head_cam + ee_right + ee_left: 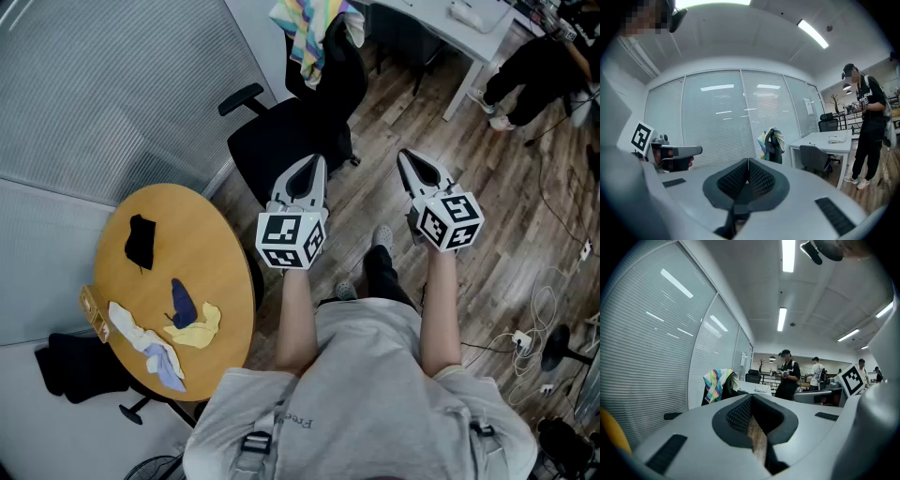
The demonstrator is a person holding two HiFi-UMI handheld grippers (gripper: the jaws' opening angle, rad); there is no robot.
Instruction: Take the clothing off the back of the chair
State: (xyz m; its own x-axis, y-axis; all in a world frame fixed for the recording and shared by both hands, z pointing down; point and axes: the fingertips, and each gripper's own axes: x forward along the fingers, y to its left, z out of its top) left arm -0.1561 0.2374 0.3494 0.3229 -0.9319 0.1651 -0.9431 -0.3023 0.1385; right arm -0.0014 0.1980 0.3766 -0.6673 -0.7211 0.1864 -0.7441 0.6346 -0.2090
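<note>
The left gripper [310, 167] and right gripper [412, 167], both closed on nothing, hang short of the chair [281, 141]; the jaws likely need opening before reaching the striped clothing [306, 33].

In the head view the picture's top edge cuts the striped clothing [307, 33] short, and the cloth covers the top of the chair [291, 141] back. In the left gripper view I see only the chair's draped top, because the body of the left gripper [751, 397] hides the seat. The small cloths [178, 328] on the round table [220, 244] are too small for me to name. A dark shape [75, 366] sits partly behind that table's rim, and I cannot tell what it is. At upper right the edge crops a person [539, 66].
</note>
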